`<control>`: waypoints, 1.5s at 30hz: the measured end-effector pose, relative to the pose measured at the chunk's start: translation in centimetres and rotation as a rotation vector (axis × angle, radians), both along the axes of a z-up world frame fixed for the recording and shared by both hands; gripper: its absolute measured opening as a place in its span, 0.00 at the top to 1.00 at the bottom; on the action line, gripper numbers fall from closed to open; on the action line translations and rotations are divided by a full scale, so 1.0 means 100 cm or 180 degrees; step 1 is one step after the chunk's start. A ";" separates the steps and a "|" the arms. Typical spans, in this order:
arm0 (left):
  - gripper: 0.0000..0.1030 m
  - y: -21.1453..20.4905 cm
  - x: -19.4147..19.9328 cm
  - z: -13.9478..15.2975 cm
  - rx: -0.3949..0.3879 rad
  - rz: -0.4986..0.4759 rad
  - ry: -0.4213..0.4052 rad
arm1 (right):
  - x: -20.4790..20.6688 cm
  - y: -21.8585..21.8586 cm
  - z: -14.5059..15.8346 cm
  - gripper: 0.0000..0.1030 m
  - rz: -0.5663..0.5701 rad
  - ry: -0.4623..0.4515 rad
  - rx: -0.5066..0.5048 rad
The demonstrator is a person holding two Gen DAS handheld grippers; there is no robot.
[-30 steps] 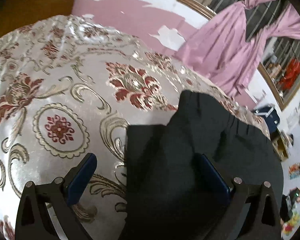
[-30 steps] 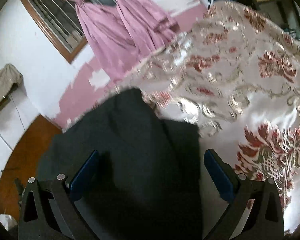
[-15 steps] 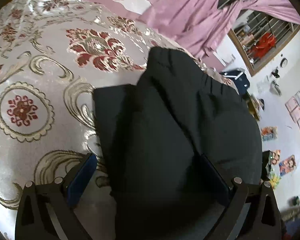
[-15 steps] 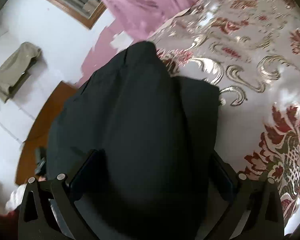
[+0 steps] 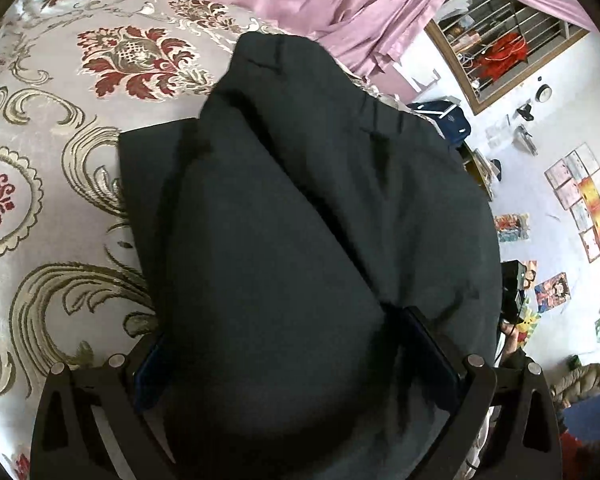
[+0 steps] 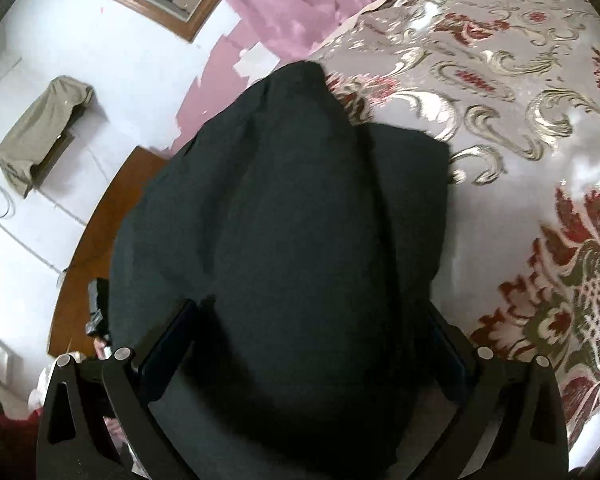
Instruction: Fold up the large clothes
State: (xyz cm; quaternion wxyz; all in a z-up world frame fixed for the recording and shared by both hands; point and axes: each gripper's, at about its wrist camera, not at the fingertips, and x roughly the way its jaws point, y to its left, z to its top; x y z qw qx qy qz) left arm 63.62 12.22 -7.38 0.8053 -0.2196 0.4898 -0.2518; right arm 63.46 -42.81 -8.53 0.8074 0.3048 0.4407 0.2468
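A dark, folded pair of trousers [image 5: 292, 208] lies on a floral bedspread [image 5: 40, 128]; its waistband end is at the far side. It also fills the right wrist view [image 6: 300, 208]. My left gripper [image 5: 296, 356] is open, with its fingers wide apart and the cloth bulging up between them. My right gripper [image 6: 304, 344] is open too, with a fold of the same trousers between its fingers. The fingertips are partly hidden by the cloth.
Pink curtains [image 5: 340, 4] hang beyond the bed by a window [image 5: 500, 40]. The bedspread [image 6: 520, 120] stretches to the right in the right wrist view, with wooden floor [image 6: 100, 220] on the left. Posters [image 5: 580, 196] and clutter cover the wall at right.
Both grippers have moved forward and lower over the trousers. The cloth now fills the space between each pair of fingers. The fingers stay wide apart.
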 end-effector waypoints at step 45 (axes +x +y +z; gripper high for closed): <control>0.83 -0.004 -0.164 0.177 0.0536 0.0437 -0.0267 | -0.159 0.060 0.190 0.77 -0.0318 -0.0529 -0.0488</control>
